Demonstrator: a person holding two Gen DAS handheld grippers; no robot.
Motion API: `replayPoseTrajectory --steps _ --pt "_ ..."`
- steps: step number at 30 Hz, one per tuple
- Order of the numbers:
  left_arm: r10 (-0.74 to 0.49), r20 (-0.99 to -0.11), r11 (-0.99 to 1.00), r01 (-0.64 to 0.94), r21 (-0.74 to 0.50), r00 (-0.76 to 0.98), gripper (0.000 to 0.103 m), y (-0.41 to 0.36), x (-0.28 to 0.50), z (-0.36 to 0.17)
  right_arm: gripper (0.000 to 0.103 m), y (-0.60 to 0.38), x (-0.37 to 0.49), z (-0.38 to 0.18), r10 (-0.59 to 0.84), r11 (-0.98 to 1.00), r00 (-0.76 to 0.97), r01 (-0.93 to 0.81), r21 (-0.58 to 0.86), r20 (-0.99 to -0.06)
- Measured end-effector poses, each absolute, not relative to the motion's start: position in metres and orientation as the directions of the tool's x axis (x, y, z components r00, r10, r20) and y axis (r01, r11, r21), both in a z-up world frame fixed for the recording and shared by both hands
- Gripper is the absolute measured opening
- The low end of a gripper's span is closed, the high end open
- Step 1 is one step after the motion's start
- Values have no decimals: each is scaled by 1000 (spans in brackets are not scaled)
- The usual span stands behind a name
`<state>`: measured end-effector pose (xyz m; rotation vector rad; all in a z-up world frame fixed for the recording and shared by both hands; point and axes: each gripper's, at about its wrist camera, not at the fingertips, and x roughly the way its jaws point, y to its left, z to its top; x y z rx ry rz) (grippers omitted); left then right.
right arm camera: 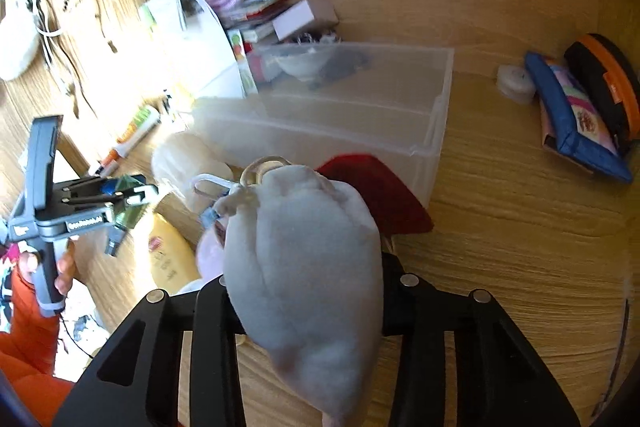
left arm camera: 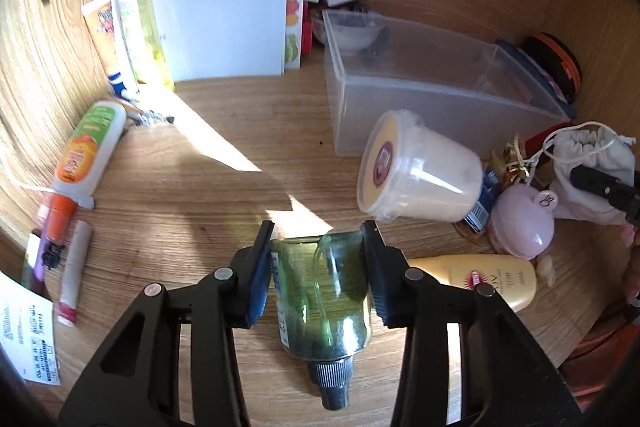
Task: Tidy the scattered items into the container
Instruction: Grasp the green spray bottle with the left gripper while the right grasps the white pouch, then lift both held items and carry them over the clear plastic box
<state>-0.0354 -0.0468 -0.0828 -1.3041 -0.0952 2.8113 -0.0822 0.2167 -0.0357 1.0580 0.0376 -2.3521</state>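
Note:
My left gripper (left arm camera: 319, 251) is shut on a green glass bottle (left arm camera: 324, 299), cap toward the camera, held above the wooden desk; it also shows at the left of the right wrist view (right arm camera: 120, 193). My right gripper (right arm camera: 304, 287) is shut on a white drawstring pouch (right arm camera: 304, 259), which also shows in the left wrist view (left arm camera: 588, 163). The clear plastic container (left arm camera: 420, 99) stands ahead of both grippers and appears in the right wrist view (right arm camera: 340, 115) too. A white tub with a yellow lid (left arm camera: 420, 175), a yellow sunscreen bottle (left arm camera: 480, 277) and a pink round case (left arm camera: 522, 223) lie in front of it.
An orange-capped tube (left arm camera: 86, 151), a lip balm stick (left arm camera: 74, 275) and tall bottles (left arm camera: 136, 7) sit at the left. A white paper box (left arm camera: 224, 15) stands behind. A red cloth (right arm camera: 376, 191), a blue pouch (right arm camera: 576, 119) and an orange-black case (right arm camera: 604, 83) lie right of the container.

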Motion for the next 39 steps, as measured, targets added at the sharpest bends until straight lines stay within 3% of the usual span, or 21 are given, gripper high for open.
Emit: replayPoseTrajectory --steps 39 --pt "179 -554 -969 -49 -242 -813 41 -56 -38 22 35 236 -68 76 -583 -807 -688 554 207 -433"
